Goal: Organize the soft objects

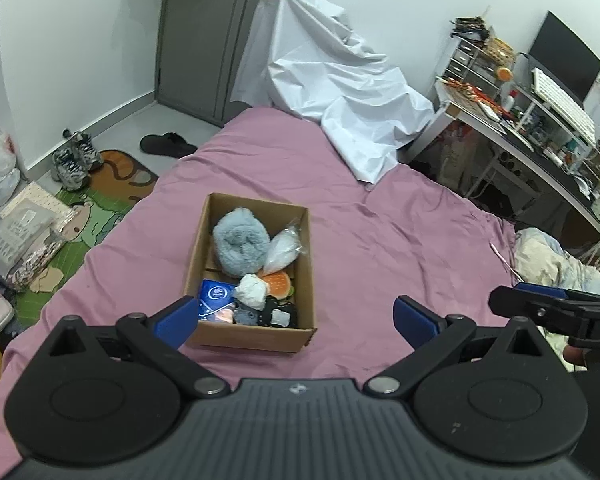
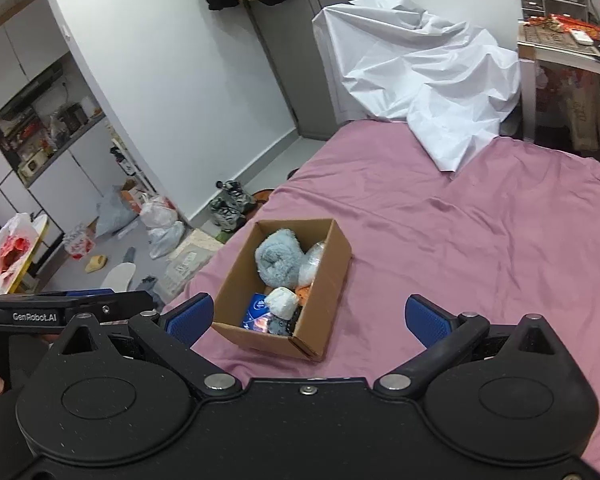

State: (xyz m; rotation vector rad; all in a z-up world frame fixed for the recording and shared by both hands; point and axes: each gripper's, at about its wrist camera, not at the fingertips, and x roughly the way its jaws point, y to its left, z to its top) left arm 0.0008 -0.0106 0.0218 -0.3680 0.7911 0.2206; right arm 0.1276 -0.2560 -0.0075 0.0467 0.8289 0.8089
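In the left view my left claw [image 1: 296, 318] gapes wide and empty at lower centre over the box [image 1: 256, 336] of soft things on the bed [image 1: 380, 232], and in the right view my right claw [image 2: 308, 318], equally empty, frames it too, so sorting looks nearly done.

A matt brown corrugated-cardboard box [image 1: 256, 334] sits on a smooth, faintly sheened mauve cloth bedsheet [image 1: 380, 248]. Inside, a fluffy grey-blue plush ball [image 1: 240, 242] looks deep-piled beside a glossy clear plastic bag [image 1: 284, 248]. A crinkled white plastic-looking cover [image 1: 340, 92] drapes the bed's far edge. The left gripper [image 1: 296, 316] has matt black plastic arms, textured blue finger pads [image 1: 178, 318] and shiny metal pivots.
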